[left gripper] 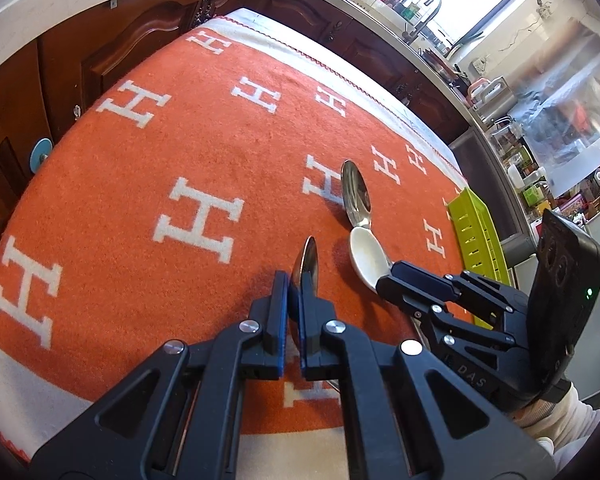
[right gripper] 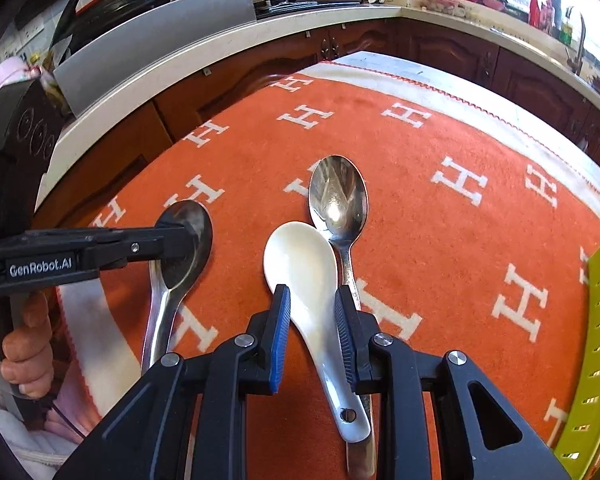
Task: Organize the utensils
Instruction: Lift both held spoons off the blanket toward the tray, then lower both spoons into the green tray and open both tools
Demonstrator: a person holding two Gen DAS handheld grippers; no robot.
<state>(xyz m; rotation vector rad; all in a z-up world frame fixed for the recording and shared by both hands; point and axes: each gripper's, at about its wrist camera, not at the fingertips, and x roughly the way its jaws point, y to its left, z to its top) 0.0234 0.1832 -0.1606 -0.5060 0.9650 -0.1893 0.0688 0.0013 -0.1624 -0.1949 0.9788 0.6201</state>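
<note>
My left gripper (left gripper: 294, 292) is shut on the bowl of a metal spoon (left gripper: 306, 262). In the right wrist view the same gripper (right gripper: 176, 240) reaches in from the left and pinches that spoon (right gripper: 194, 236), whose handle trails toward the near edge. My right gripper (right gripper: 312, 312) is shut on the handle of a white ceramic spoon (right gripper: 300, 264), bowl pointing away. From the left wrist view, the right gripper (left gripper: 388, 280) holds the white spoon (left gripper: 364, 256). A second metal spoon (right gripper: 338, 196) (left gripper: 356, 194) lies on the cloth beside it, its handle running under the right finger.
An orange cloth with white H letters (right gripper: 440, 128) covers the table. A lime-green slotted tray (right gripper: 596, 320) (left gripper: 478, 248) sits at the table's right edge. Dark wooden cabinets (left gripper: 112, 52) and a pale countertop (right gripper: 260, 40) ring the far side.
</note>
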